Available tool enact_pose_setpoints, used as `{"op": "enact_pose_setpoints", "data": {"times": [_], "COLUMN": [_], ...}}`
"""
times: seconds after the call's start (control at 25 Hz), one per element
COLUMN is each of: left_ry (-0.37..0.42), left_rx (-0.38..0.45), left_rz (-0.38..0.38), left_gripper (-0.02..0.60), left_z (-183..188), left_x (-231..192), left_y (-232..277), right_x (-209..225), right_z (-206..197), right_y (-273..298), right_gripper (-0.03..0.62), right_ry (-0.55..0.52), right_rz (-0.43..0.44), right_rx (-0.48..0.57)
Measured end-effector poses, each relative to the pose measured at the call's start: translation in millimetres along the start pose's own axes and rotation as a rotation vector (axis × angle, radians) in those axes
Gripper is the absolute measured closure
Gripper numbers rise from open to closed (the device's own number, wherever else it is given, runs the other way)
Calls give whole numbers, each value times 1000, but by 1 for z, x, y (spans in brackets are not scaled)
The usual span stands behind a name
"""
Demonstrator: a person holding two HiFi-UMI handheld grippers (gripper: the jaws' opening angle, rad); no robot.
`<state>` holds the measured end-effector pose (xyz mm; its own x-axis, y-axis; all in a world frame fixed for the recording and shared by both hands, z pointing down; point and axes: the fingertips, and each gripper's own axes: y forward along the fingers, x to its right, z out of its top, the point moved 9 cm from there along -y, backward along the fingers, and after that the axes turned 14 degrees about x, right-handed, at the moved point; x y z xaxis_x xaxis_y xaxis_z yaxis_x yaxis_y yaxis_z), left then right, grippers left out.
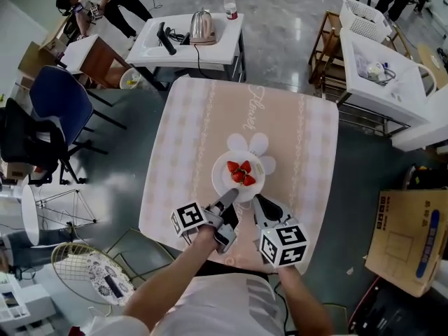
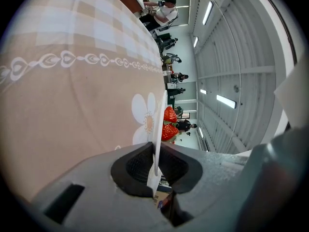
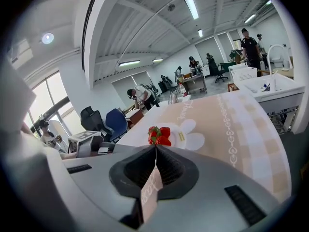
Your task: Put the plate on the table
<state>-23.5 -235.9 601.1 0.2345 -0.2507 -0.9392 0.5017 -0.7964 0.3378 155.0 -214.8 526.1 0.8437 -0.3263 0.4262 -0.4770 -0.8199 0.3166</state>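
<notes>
Obs., head view: your left gripper [image 1: 229, 198] and right gripper [image 1: 257, 200] both sit at the near rim of the round white plate [image 1: 227, 177], left one at the near-left edge, right one at the near-right.

L fingers: nearly together, pinching the thin plate rim. In the left gripper view the rim runs edge-on between the dark pads [image 2: 137, 166], and both pads press on it. Grip point approx. here: left gripper [image 2: 155, 153].

R fingers: same state, almost closed, with the plate edge a thin white line clamped between the pads [image 3: 171, 170]. Grip point: right gripper [image 3: 155, 156].

Plate load: red strawberries w/ green tops [image 1: 241, 173], bunched near the plate's centre (also seen past the jaws in both gripper views: [image 2: 169, 122], [image 3: 158, 135]).

Plate position: over the near-centre of the square table [image 1: 318, 208], which is covered by a beige-and-pink checked tablecloth [image 1: 182, 145]. The plate overlaps the near part of a white flower-shaped mat [image 1: 255, 145], whose petals show beyond the far rim. Cannot tell whether the plate base touches the mat or cloth.

Your forearms enter from the bottom edge, roughly side by side.
</notes>
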Motion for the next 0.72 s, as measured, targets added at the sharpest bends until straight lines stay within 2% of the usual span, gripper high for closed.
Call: {"op": "enact_pose_setpoints", "data": {"times": [0.56, 0.72], "left_ry": [33, 69], "left_rx": [19, 17], "left_rz": [63, 77], "left_gripper": [549, 549], "left_z": [0, 1], "left_x": [-10, -11], "left_y": [13, 15], "right_x": [16, 19], "right_z": [-15, -19], "right_y": [18, 22], "right_gripper": [589, 589], "right_ry": [29, 29], "right_rz": [48, 52], "right_rx": [-57, -67]}}
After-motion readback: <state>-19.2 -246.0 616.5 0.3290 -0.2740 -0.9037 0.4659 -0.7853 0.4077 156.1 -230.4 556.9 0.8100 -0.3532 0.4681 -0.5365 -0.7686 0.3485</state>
